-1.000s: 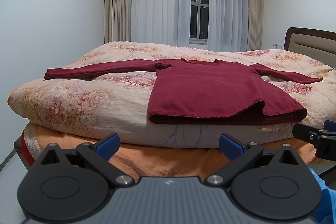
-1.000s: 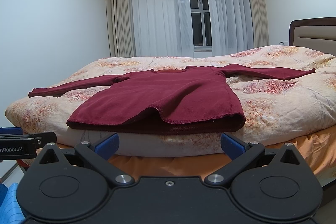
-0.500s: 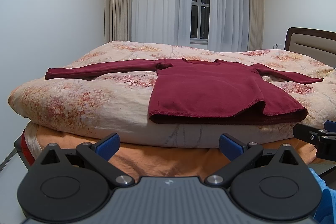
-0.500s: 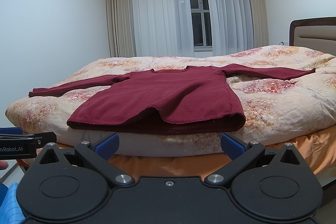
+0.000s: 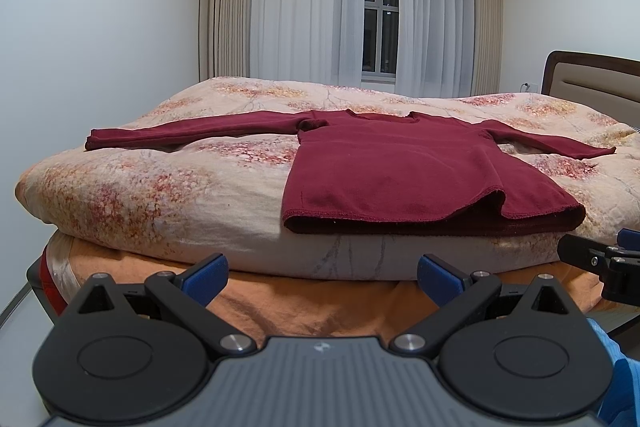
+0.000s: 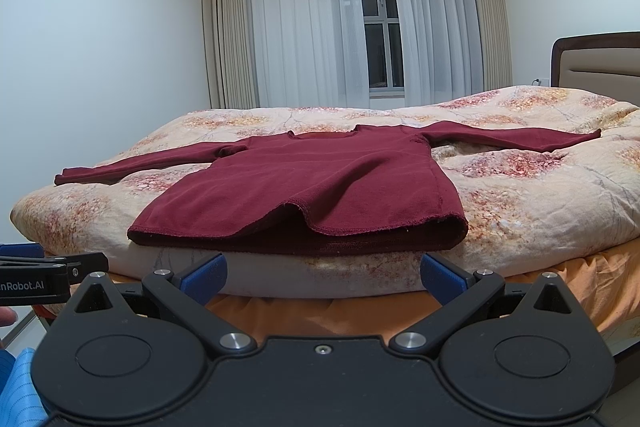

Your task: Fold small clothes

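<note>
Lying flat on the bed point(image 5: 120, 195), the maroon sweater point(image 5: 392, 179) awaits folding. Left gripper point(image 5: 322, 273) and right gripper point(image 6: 322, 273) fingers are spread, empty. Pinch each cuff and fold both sleeves across the body first.

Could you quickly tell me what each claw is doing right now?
Left claw: open, holding nothing, short of the maroon sweater.
Right claw: open, holding nothing.

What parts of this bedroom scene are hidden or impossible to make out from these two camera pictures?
- Underside of the red sweater: both views, it lies flat on the quilt.
- Headboard: cut off by the right edge in both views.
- Outside the window: dark, curtains partly cover it.
- Right gripper: in the left wrist view only one tip shows at the edge.
- Floor: hidden by the open left gripper body.
</note>
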Motion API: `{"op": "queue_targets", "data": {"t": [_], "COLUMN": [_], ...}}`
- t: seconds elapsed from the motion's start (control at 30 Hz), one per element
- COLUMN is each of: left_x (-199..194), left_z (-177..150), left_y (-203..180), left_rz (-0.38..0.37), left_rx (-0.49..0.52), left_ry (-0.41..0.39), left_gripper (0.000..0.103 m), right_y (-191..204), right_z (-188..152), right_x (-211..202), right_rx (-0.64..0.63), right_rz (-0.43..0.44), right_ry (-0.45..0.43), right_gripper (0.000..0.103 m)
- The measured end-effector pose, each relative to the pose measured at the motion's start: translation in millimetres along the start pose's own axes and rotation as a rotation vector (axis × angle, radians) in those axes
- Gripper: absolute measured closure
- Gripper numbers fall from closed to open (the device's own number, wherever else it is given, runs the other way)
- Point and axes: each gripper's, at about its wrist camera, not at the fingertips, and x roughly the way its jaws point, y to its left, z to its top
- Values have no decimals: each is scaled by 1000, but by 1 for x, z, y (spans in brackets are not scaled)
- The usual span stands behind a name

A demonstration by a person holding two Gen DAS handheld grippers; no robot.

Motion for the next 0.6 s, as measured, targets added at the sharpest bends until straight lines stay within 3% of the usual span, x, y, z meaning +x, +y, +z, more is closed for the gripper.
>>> {"op": "queue_targets", "data": {"t": [0.6], "left_x": [0], "left_z": [-1], "left_y": [1], "left_rz": [3], "left_rx": [3], "left_ry": [1], "left_gripper": [0], "right_y": [0], "right_z": [1], "right_x": [1], "right_rx": [1], "right_rz": [0], "right_ry": [1], "right_gripper": [0]}}
